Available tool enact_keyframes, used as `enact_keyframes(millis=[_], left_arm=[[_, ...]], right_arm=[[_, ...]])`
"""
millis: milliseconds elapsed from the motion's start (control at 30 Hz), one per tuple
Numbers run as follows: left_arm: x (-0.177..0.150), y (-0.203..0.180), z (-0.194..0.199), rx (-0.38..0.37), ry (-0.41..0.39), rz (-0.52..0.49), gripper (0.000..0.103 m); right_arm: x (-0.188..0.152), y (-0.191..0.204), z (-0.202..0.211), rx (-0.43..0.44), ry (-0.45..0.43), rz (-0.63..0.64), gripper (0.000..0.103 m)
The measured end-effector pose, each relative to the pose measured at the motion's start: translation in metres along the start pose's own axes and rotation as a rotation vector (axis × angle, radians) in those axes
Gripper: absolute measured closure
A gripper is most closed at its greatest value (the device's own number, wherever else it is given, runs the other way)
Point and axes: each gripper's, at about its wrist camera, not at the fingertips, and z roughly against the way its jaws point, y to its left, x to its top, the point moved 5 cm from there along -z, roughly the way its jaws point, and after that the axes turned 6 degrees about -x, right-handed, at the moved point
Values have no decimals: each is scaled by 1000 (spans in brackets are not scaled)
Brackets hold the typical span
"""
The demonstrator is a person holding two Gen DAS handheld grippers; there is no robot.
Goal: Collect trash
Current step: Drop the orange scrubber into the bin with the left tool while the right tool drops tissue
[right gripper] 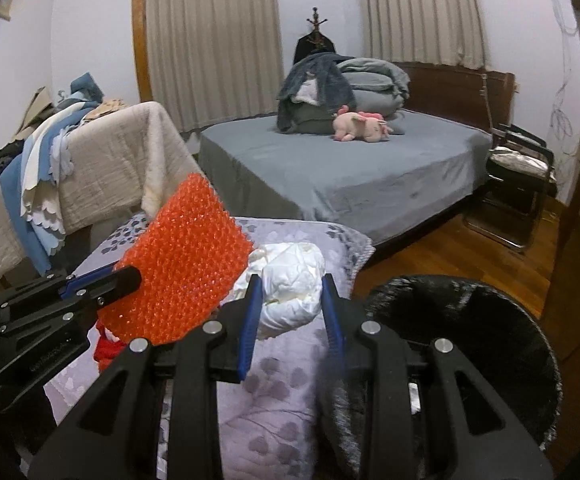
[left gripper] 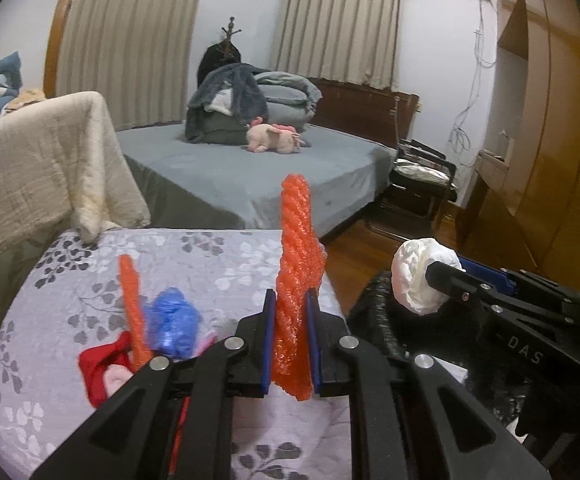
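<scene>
My left gripper (left gripper: 290,312) is shut on a sheet of orange bubble wrap (left gripper: 296,280), held on edge above the flowered quilt (left gripper: 218,256); it shows broadside in the right wrist view (right gripper: 182,264). My right gripper (right gripper: 292,296) is shut on a crumpled white paper ball (right gripper: 290,300), which also shows in the left wrist view (left gripper: 418,276), next to the black bin (right gripper: 474,340). More trash lies on the quilt: an orange strip (left gripper: 132,304), a blue crumpled wrapper (left gripper: 174,324) and a red piece (left gripper: 102,364).
The black-lined bin also shows in the left wrist view (left gripper: 374,320), at the quilt's right edge. A grey bed (left gripper: 250,168) with a pink plush toy (left gripper: 274,138) stands behind. A blanket-draped chair (left gripper: 42,160) is at the left, a wooden wardrobe (left gripper: 538,120) at the right.
</scene>
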Motion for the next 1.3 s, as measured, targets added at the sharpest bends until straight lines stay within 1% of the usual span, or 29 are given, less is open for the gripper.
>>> enact_keyframes(millis=[233, 467, 767, 1067, 1200, 1300], left_arm=[[-3, -39, -14, -72, 23, -34, 89], [-3, -79, -32, -149, 55, -73, 89], [-9, -127, -60, -223, 95, -118, 89], [-14, -169, -94, -266, 127, -174, 89], [-16, -179, -108, -279, 142, -184, 89], [-19, -185, -116, -295, 158, -189, 87]], right_arm=[[-7, -40, 16, -72, -10, -44, 74], [-17, -89, 28, -166, -10, -95, 74], [-45, -147, 36, -284, 20, -155, 74], [-68, -182, 31, -334, 64, -185, 73], [-77, -195, 23, -347, 87, -201, 71], [-83, -203, 18, -350, 105, -213, 71]])
